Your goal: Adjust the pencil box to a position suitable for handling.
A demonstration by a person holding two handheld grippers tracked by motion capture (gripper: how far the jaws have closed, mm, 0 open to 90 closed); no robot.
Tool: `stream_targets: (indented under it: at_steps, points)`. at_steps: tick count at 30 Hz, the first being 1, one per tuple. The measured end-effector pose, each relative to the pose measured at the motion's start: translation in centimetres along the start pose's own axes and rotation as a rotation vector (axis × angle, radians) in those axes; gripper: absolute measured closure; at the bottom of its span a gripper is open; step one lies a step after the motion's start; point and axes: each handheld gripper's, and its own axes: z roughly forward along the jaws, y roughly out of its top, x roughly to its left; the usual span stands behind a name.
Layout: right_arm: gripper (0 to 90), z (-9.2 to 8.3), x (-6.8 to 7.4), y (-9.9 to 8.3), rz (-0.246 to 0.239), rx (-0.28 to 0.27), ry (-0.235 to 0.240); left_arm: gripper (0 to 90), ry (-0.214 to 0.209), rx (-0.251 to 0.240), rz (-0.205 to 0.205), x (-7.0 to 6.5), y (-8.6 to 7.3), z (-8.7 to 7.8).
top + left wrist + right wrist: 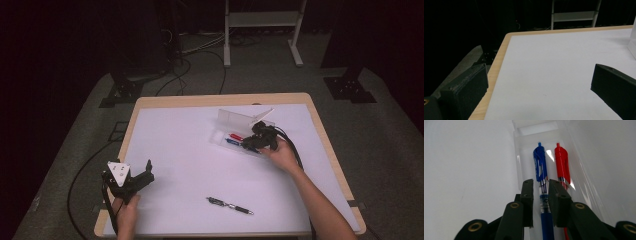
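Note:
A clear plastic pen case lies at the back right of the white table top with its lid standing up. A blue pen and a red pen lie side by side in the case. My right gripper reaches into it with one jaw on each side of the blue pen's barrel; a thin gap shows on one side, so the pads do not press. In the high view the right gripper covers the pens' near ends. My left gripper rests open at the front left, holding nothing.
A black pen lies loose on the table near the front edge, between my two forearms. The wooden table rim runs past the left gripper. Cables and stand legs sit on the floor beyond the table.

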Motion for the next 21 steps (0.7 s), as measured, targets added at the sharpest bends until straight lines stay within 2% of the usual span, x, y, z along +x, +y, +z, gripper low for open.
stream_targets:
  at_steps: [6,8,10,14,17,21]
  points:
    - [69.2,-1.5,0.6,-0.2,0.012,-0.041,0.028,0.4,0.003,-0.001,-0.003,0.0,0.0,0.0]
    - [68.0,-2.1,1.2,-0.1,0.006,-0.051,0.021,0.4,0.003,0.002,-0.001,0.0,0.0,0.0]
    - [63.9,-2.5,1.9,-0.1,-0.004,-0.058,0.033,0.4,0.002,0.001,0.002,0.0,0.0,-0.1]
    - [60.9,-3.1,3.2,-0.2,-0.02,-0.069,0.048,0.4,0.005,0.003,0.0,0.0,0.0,-0.1]
    - [58.2,-3.3,4.0,-0.5,-0.009,-0.081,0.065,0.4,0.008,0.003,-0.001,0.1,0.0,-0.1]
    - [56.3,-3.6,5.3,-0.9,-0.032,-0.086,0.08,0.3,0.009,0.005,-0.002,0.1,0.0,-0.1]
